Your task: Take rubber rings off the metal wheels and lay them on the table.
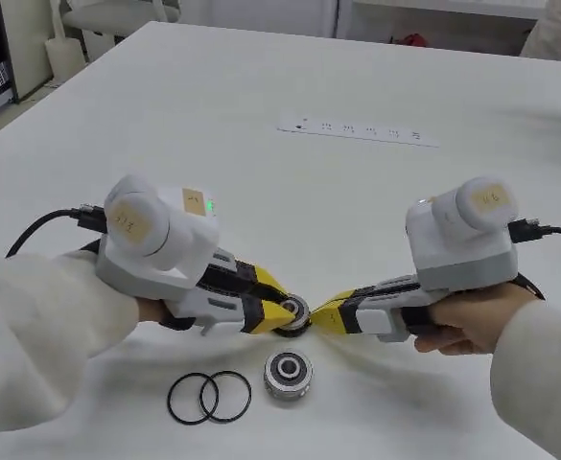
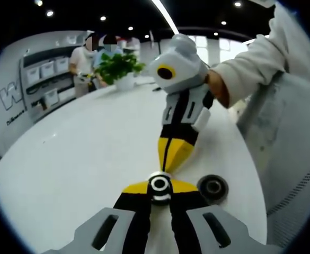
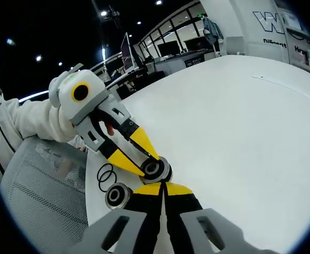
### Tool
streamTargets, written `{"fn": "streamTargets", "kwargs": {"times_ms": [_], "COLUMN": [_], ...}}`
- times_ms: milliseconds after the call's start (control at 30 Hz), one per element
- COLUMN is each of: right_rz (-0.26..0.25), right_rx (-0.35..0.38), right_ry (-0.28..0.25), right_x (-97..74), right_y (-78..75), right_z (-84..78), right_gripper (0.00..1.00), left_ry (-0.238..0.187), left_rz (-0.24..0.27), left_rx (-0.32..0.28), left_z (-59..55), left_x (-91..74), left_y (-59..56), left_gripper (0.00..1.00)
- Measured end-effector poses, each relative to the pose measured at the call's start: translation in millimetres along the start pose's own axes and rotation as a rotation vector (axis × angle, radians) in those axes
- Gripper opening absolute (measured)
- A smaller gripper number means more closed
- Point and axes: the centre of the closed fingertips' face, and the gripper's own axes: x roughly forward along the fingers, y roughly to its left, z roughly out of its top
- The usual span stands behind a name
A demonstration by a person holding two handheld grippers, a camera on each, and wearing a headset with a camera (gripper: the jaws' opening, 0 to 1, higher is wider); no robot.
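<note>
In the head view, the yellow tips of the left gripper (image 1: 285,314) cover most of the metal wheel (image 1: 294,308) they clamp, so we cannot tell whether a ring sits on it. The tips of the right gripper (image 1: 318,314), pressed together, reach the wheel's edge. Whether they pinch anything there is hidden from us, and the right gripper view leaves that spot just as unclear.

The two rubber rings (image 1: 209,397) on the table (image 1: 261,115) overlap, one crossing over part of the other. We find the markings on the power strip (image 1: 359,129) too small to read. The left sleeve (image 1: 31,326) and the right sleeve (image 1: 544,374) run off the picture's edges.

In the left gripper view the second wheel (image 2: 213,187) is blurred, and we cannot make out its tread.
</note>
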Motion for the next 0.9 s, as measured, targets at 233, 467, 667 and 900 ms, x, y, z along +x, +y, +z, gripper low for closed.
{"fn": "streamTargets", "kwargs": {"times_ms": [233, 467, 667, 900], "right_rz": [0.008, 0.012, 0.018, 0.026], "right_rx": [0.028, 0.088, 0.147, 0.177], "right_ry": [-0.006, -0.022, -0.028, -0.034], "right_x": [-0.8, -2.5, -3.9, -4.9], "right_y": [1.5, -1.5, -2.3, 0.1], "right_z": [0.7, 5.3, 5.8, 6.2], "right_gripper": [0.00, 0.00, 0.00, 0.00], "left_ry": [-0.003, -0.003, -0.005, -0.008], "left_rz": [0.001, 0.003, 0.000, -0.001], "left_rx": [0.001, 0.003, 0.003, 0.002], "left_z": [0.3, 0.3, 0.7, 1.2], "left_x": [0.3, 0.2, 0.6, 0.9], "left_y": [0.2, 0.6, -0.4, -1.2], "left_gripper": [0.14, 0.14, 0.14, 0.14]}}
